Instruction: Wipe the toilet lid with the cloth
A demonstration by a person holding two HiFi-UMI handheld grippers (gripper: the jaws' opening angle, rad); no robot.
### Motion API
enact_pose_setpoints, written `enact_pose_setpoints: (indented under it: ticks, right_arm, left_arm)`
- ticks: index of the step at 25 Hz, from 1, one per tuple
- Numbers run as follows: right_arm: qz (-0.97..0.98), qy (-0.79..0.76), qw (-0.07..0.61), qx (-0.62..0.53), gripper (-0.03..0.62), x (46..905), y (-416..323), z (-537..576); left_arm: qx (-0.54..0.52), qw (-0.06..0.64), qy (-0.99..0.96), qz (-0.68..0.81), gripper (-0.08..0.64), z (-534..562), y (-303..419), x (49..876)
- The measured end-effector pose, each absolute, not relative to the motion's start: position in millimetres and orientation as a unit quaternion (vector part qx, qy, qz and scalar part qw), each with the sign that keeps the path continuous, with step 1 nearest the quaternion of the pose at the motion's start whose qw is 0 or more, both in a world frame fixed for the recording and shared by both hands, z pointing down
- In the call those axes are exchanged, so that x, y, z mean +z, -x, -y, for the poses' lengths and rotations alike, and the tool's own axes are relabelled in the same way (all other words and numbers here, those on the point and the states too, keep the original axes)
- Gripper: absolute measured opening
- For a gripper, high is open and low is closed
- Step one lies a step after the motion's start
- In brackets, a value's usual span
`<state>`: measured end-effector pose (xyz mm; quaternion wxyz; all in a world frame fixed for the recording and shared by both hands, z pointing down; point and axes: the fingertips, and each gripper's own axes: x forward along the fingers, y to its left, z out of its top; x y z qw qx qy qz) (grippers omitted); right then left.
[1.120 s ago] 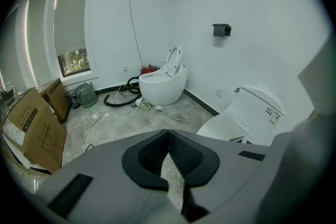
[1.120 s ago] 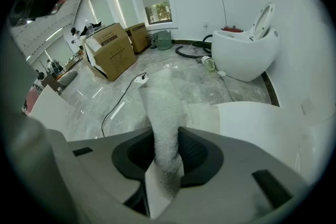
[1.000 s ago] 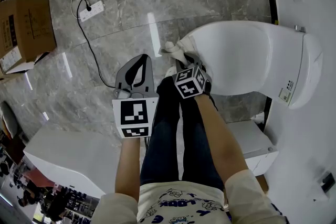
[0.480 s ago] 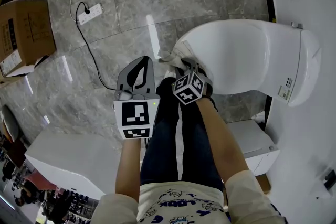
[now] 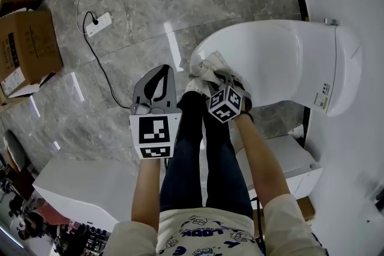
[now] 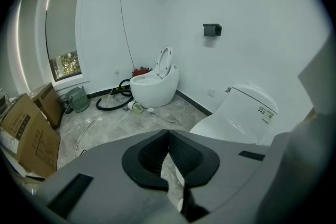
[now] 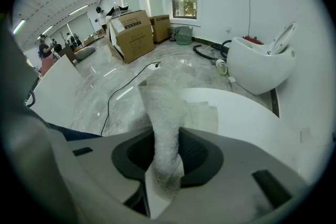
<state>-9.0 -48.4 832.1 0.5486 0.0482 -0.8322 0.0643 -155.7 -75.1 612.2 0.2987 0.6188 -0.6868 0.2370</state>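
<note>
**Cloth at the front of the lid, set for a wiping stroke**

Our right gripper (image 5: 217,80) is clamped tight on the cloth (image 5: 206,65), which lies bunched on the near front edge of the toilet lid (image 5: 273,60). Our left gripper (image 5: 159,76) hangs over the floor (image 5: 120,39), jaws together on nothing. To wipe well, we should press the cloth flat and sweep in overlapping passes toward the tank (image 5: 345,69), never letting the jaws scrape the lid.

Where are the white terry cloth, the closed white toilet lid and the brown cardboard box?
white terry cloth (image 7: 164,149): right gripper view, strip gripped between jaws
closed white toilet lid (image 5: 270,63): head view, its bare middle
brown cardboard box (image 5: 30,51): head view, its top face
</note>
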Motion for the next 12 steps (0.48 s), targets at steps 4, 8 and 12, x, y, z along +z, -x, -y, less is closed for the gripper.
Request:
enact_pose_setpoints:
  ticks: [4, 8, 12]
  right_arm:
    - [0.834, -0.060, 0.544, 0.067, 0.101, 830, -13, 62]
    - [0.834, -0.077, 0.540, 0.079, 0.101, 827, -39, 79]
    - [0.832, -0.101, 0.539, 0.090, 0.101, 824, -65, 101]
  left_arm:
    - [0.239, 0.291, -0.630, 0.679, 0.003, 87, 141, 608]
    - [0.238, 0.287, -0.638, 0.673, 0.003, 99, 128, 604]
    - [0.239, 0.285, -0.648, 0.665, 0.003, 110, 113, 603]
